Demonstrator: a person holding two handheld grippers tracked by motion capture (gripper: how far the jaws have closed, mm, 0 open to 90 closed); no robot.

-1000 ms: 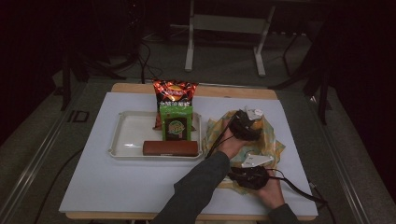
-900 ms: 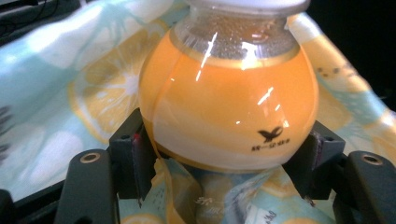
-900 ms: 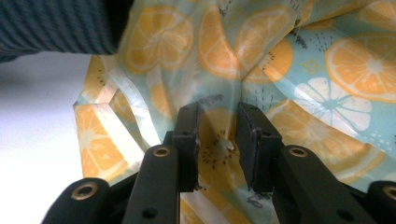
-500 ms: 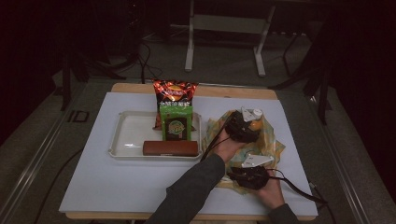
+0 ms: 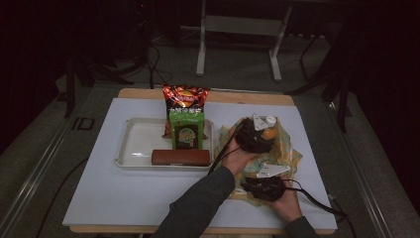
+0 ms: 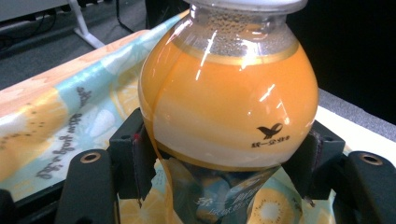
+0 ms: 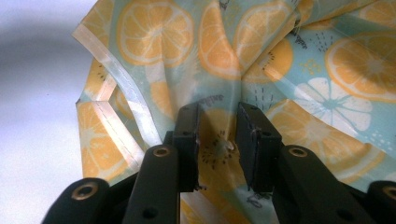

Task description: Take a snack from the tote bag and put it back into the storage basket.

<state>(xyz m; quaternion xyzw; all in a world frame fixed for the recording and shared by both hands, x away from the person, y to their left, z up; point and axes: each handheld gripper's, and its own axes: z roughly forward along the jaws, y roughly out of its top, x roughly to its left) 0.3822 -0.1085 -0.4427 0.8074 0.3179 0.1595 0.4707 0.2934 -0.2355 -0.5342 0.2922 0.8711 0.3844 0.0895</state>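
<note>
- Nearest, at the near edge of the crumpled orange-slice-print cloth bag (image 5: 287,151): right gripper (image 5: 270,187), jaws narrow, pinching a fold of that fabric between the pads (image 7: 187,140); fold bunched, only a thin ridge of cloth caught.
- Just beyond, over the middle of the bag: left gripper (image 5: 253,139), jaws spread fairly wide and clamped on the round clear plastic bottle of orange juice (image 6: 224,98), below its widest bulge, above the printed lower sleeve.
- Bottle upright, white cap (image 5: 270,120) on top, standing on or in the bag toward its far side; whether the base rests on cloth or hangs free, cannot tell.
- Left of the bag: white rectangular tray (image 5: 133,144), holding a brown flat bar (image 5: 181,157) at its near rim and a green snack packet (image 5: 186,130) behind it; red crisp bag (image 5: 184,96) propped at the tray's far edge.
- Risk, judged: grip under the bulge on smooth rounded plastic, so a slide or tilt likely if lifted fast.
- Risk, judged: thin pinch on the fabric could slip out, letting the bag drag along with the bottle or collapse round it.
- Risk, judged: a swing toward the tray could knock the green packet over.
</note>
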